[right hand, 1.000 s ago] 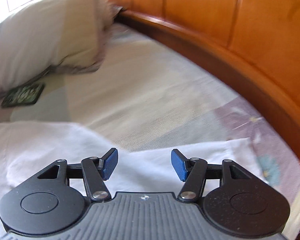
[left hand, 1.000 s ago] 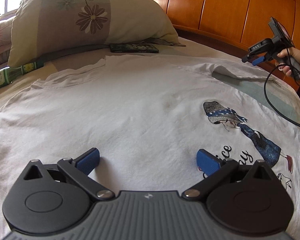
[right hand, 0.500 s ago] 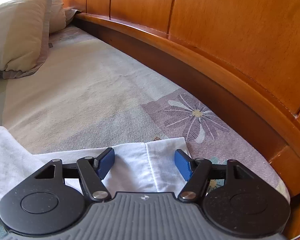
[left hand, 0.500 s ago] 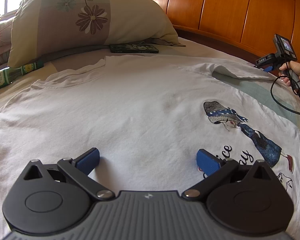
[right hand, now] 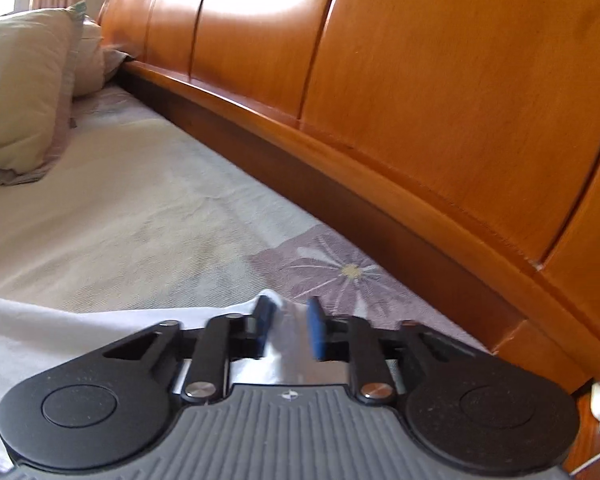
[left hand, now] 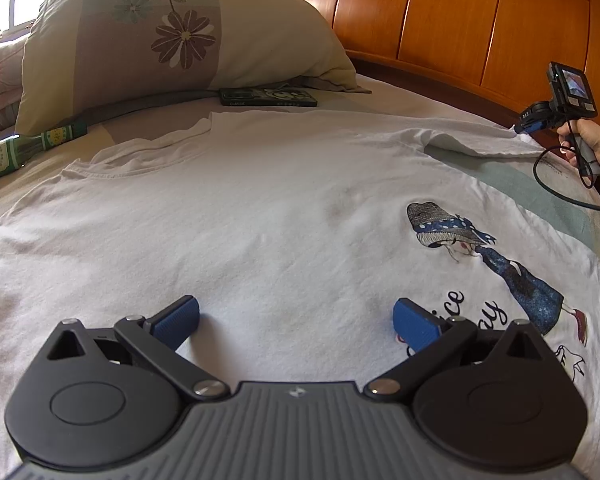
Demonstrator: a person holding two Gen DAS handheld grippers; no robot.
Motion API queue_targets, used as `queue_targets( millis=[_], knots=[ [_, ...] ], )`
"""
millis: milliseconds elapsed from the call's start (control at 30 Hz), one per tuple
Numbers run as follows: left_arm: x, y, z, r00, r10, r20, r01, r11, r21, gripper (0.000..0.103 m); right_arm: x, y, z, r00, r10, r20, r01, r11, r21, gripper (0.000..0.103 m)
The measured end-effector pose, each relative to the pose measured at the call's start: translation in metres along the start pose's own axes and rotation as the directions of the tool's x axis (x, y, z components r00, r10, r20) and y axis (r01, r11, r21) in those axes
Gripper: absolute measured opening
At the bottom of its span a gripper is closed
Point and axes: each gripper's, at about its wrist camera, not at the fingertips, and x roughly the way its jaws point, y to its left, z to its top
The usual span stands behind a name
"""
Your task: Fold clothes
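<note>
A white T-shirt with a printed girl in a blue dress lies flat, front up, on the bed. My left gripper hovers over its lower middle, open, nothing between the blue pads. One sleeve reaches toward the headboard. At its end a person's hand holds my right gripper. In the right wrist view the right gripper has the white sleeve hem between its jaws, which are closing. A gap still shows between the pads.
A floral pillow leans at the head of the bed, with a green bottle and a dark flat case beside it. The wooden headboard runs close along the right. A black cable trails over the bedsheet.
The right gripper swung from the bed's middle to the sleeve end near the headboard, and its jaws narrowed around the hem. The left gripper stayed still and open.
</note>
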Motion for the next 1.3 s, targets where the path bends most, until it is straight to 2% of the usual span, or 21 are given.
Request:
queue_targets(
  millis=[67,167,367,467,533,600,633,667,700,733,800,900,933,1067,1167,1233,1300],
  knots=[
    [0.0,0.0,0.0,1.0,0.0,0.0,0.0,1.0,0.0,0.102,-0.002,-0.009,0.003,0.999,-0.024,0.023,0.023,0.999,0.046,0.064],
    [0.0,0.0,0.0,1.0,-0.001,0.0,0.001,1.0,0.0,0.102,0.004,-0.03,0.006,1.0,-0.009,0.006,0.009,0.994,0.111,0.064],
    [0.0,0.0,0.0,1.0,-0.001,0.0,0.001,1.0,0.0,0.102,0.034,-0.045,-0.007,0.993,0.061,-0.1,-0.049,0.991,0.123,0.064],
    [0.0,0.0,0.0,1.0,-0.001,0.0,0.001,1.0,-0.001,0.102,0.028,-0.04,-0.02,0.996,0.07,-0.054,-0.064,0.992,0.11,0.063],
    [0.0,0.0,0.0,1.0,-0.002,0.0,0.002,1.0,-0.001,0.102,0.023,-0.038,-0.027,0.995,0.09,-0.03,-0.087,0.99,0.107,0.057],
    [0.0,0.001,0.0,1.0,-0.001,0.0,0.001,1.0,-0.001,0.102,0.018,-0.037,-0.029,0.992,0.127,-0.026,-0.124,0.988,0.096,0.037],
    [0.0,0.001,0.0,1.0,-0.001,0.0,0.001,1.0,-0.001,0.102,0.016,-0.037,-0.03,0.989,0.145,-0.025,-0.142,0.986,0.09,0.033],
    [0.0,0.001,0.0,1.0,-0.001,0.0,0.001,1.0,-0.001,0.102,0.014,-0.037,-0.028,0.989,0.148,-0.029,-0.145,0.986,0.08,0.024],
    [0.0,0.001,0.0,1.0,-0.001,0.0,0.001,1.0,0.0,0.102,0.013,-0.036,-0.027,0.988,0.151,-0.034,-0.148,0.987,0.07,0.011],
    [0.0,0.001,0.0,1.0,-0.001,0.0,0.001,1.0,0.0,0.102,0.011,-0.036,-0.024,0.991,0.126,-0.035,-0.124,0.99,0.065,0.005],
    [0.0,0.001,0.0,1.0,-0.001,0.0,0.001,1.0,0.0,0.102,0.003,-0.043,-0.021,0.997,0.073,-0.001,-0.072,0.993,0.089,0.005],
    [0.001,0.001,0.0,1.0,-0.001,0.0,0.001,1.0,0.0,0.102,-0.003,-0.056,-0.018,0.999,-0.038,-0.003,0.038,0.985,0.167,0.006],
    [0.001,0.0,0.0,1.0,-0.001,0.0,0.001,1.0,0.0,0.102,-0.004,-0.056,-0.017,1.0,-0.025,-0.013,0.027,0.985,0.173,0.008],
    [0.001,0.0,0.0,1.0,0.001,-0.001,-0.001,1.0,0.002,0.102,-0.017,-0.029,-0.01,0.992,0.124,-0.024,-0.12,0.985,0.128,0.018],
    [0.001,0.0,0.0,1.0,0.001,-0.001,-0.001,1.0,0.002,0.102,-0.023,0.014,0.001,0.966,0.254,-0.05,-0.25,0.965,0.078,0.033],
    [0.001,0.001,0.0,1.0,0.001,-0.001,-0.001,1.0,0.002,0.102,-0.022,0.044,0.009,0.946,0.315,-0.074,-0.312,0.948,0.056,0.036],
    [0.001,0.0,0.001,1.0,0.001,-0.001,-0.001,1.0,0.002,0.102,-0.015,0.072,0.014,0.924,0.357,-0.135,-0.353,0.934,0.055,0.036]
  ],
)
